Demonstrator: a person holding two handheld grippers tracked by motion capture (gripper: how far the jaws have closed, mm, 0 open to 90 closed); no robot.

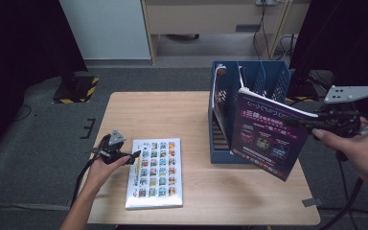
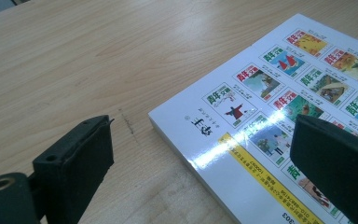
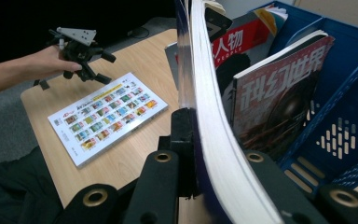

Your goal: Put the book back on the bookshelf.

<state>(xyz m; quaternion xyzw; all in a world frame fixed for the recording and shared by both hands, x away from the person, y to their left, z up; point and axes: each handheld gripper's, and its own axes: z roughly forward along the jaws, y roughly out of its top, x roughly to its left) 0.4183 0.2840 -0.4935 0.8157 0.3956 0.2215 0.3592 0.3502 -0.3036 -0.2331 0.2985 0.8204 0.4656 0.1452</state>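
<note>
Your right gripper (image 1: 311, 123) is clamped on the edge of a purple magazine (image 1: 266, 136), and you hold it up off the table (image 1: 172, 108), tilted, with its lower corner hanging in front of the blue rack (image 1: 268, 79). In the right gripper view the magazine's edge (image 3: 209, 121) runs straight up between the two jaws, its pages bowing a little to one side, and the jaws are pressed tight against it. Behind it, the rack holds other magazines standing on edge: one with a dark cover and large white characters (image 3: 279, 93) sits in a compartment just beside the held one, and another with a red band (image 3: 242, 35) stands farther back. The rack stands on the right half of the table, near its far edge. Your left gripper (image 1: 133, 156) rests low at the left side of a white book (image 1: 155, 172) that lies flat on the left half of the table, well apart from the rack. In the left gripper view its jaws stand apart with nothing between the pads; one hovers over bare wood, the other over the book's cover (image 2: 270, 121) near its corner. The cover shows rows of small coloured pictures and a yellow strip along one edge.
</note>
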